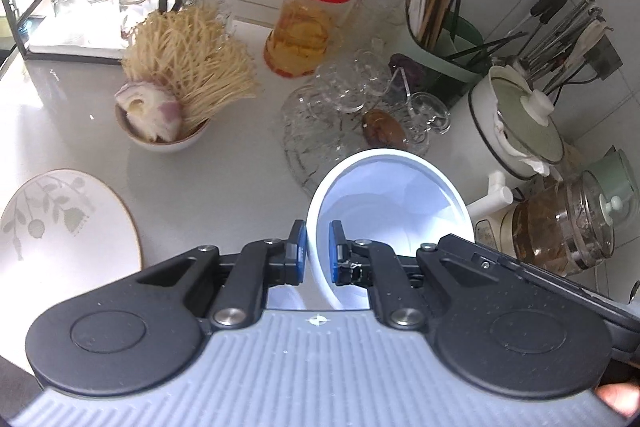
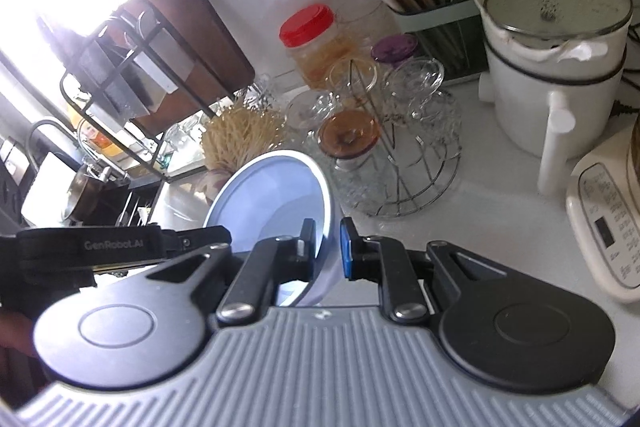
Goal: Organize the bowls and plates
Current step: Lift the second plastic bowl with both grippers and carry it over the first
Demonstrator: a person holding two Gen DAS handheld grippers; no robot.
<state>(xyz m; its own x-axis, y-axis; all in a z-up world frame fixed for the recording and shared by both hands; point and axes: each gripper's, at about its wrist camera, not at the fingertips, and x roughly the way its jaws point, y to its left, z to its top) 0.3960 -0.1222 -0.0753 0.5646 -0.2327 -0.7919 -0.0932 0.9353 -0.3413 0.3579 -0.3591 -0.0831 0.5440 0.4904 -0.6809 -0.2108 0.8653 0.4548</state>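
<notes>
The left wrist view is described first, from left to right. A patterned plate with a leaf motif lies flat on the white counter at the near left. Farther back stands a small bowl holding a cut onion and a bundle of dry noodles. A red-lidded jar stands far centre, with a glass tray of clear cups just to its right. A green utensil holder filled with chopsticks stands far right, and a white lidded pot is nearer on the right.

The left gripper is closed narrow on the white bowl: one blue pad sits outside the rim, the other inside, and both touch the wall. The bowl is tilted, its opening facing the camera, and it is held in front of the glass tray.

In the right wrist view, the white bowl appears centre-left, tilted on edge. The right gripper straddles the opposite rim at a narrow setting. Its left finger lies against the bowl's inner face; a small gap shows between the right blue pad and the outer wall, so firm contact cannot be confirmed. A rice cooker stands at the near right.
</notes>
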